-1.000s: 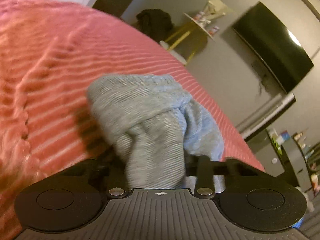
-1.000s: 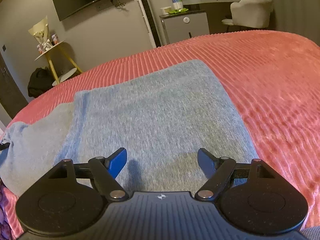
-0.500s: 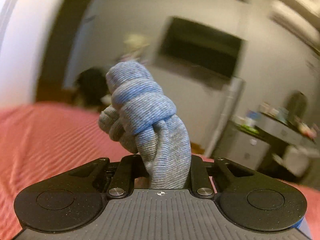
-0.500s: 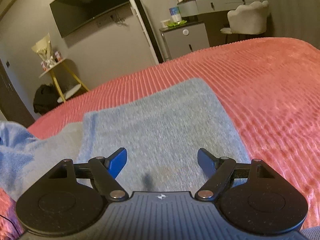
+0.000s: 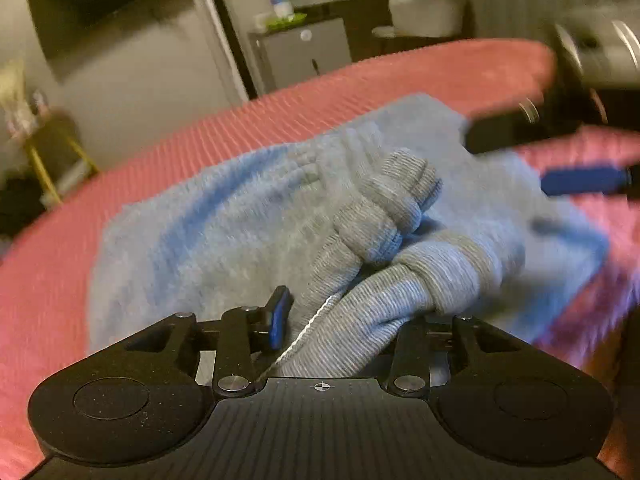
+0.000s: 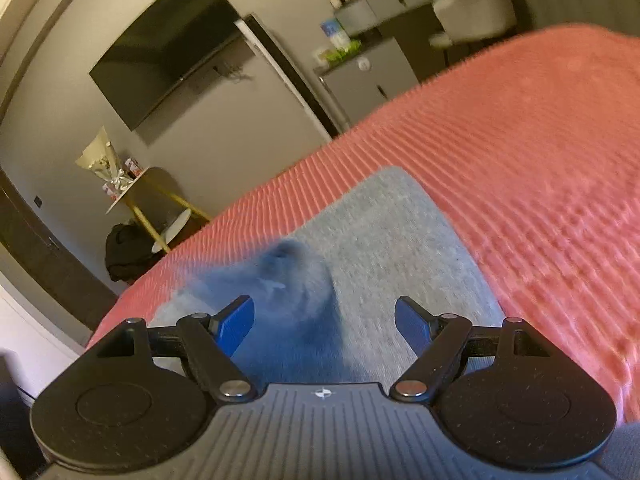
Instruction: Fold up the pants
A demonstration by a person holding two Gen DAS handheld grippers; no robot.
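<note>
A coral-red ribbed bedspread [image 6: 540, 184] fills the space ahead of and to either side of both grippers. On it, directly in front of the right gripper [image 6: 324, 316], lie the grey-blue pants [image 6: 400, 240], their flat part reaching forward from under its fingers to a squared edge farther out. The same pants [image 5: 208, 216] spread ahead and to the left of the left gripper [image 5: 352, 312], with a bunched, ribbed cuff end [image 5: 396, 200] heaped just in front of it. The left gripper is clamped on that bunched cloth: fabric and a thin white drawstring [image 5: 308, 328] run between its fingers, and the right-hand one is hidden under the cloth. The right gripper's blue-padded fingers [image 6: 236, 320] stand wide apart, holding nothing, above the pants; a blurred blue fold of cloth [image 6: 280, 276] rises just ahead between them, leaning toward the left finger. Far ahead of the right gripper, a dark wall television [image 6: 168, 44] hangs on the wall.
</note>
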